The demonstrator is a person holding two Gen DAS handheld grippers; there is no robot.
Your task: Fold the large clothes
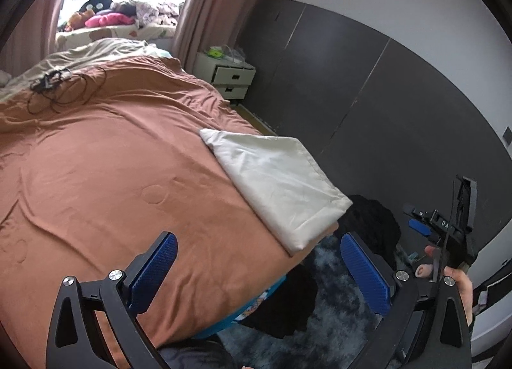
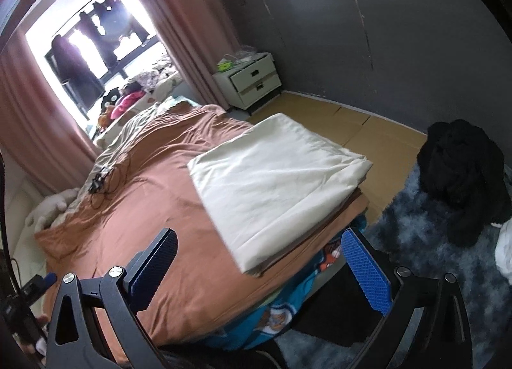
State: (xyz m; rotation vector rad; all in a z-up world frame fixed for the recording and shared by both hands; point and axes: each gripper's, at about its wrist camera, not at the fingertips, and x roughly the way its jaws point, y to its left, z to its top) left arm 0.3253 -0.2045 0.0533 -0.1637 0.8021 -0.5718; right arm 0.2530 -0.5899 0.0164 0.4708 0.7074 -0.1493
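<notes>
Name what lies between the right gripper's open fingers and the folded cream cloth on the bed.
Only bare brown bedspread lies between the right gripper and the folded cream cloth; the right wrist view shows it.

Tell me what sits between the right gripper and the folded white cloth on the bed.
Nothing visible does. The right gripper is open and empty above the near corner of the bed, and only bare brown cover lies between it and the cloth. The black pile sits off to the side on the rug, out of the way.
</notes>
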